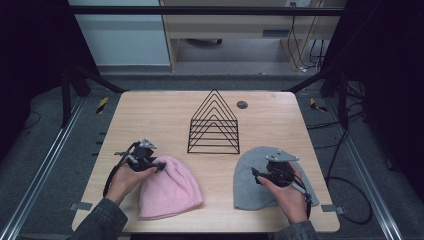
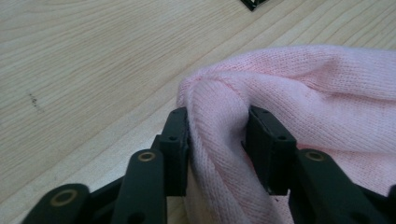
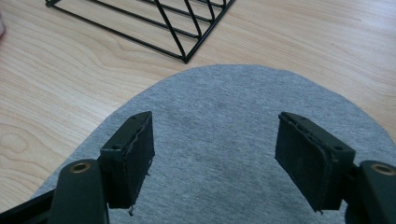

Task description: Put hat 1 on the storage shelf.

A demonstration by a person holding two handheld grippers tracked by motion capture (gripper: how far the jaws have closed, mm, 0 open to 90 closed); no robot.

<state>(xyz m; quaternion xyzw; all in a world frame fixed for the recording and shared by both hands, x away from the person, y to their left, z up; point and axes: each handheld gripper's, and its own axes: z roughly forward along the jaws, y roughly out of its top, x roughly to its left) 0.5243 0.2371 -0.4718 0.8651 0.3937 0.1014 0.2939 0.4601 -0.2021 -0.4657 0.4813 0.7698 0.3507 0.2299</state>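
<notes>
Left gripper (image 2: 217, 149) pinched a fold of pink hat (image 2: 303, 93); right gripper (image 3: 215, 154) hovered, jaws spread, above grey hat (image 3: 224, 107).

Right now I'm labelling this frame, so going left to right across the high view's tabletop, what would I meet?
Left gripper → pink beanie → black wire rack → grey beanie → right gripper.

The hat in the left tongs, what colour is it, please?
Pink hat, clearest in the left gripper view.
</notes>
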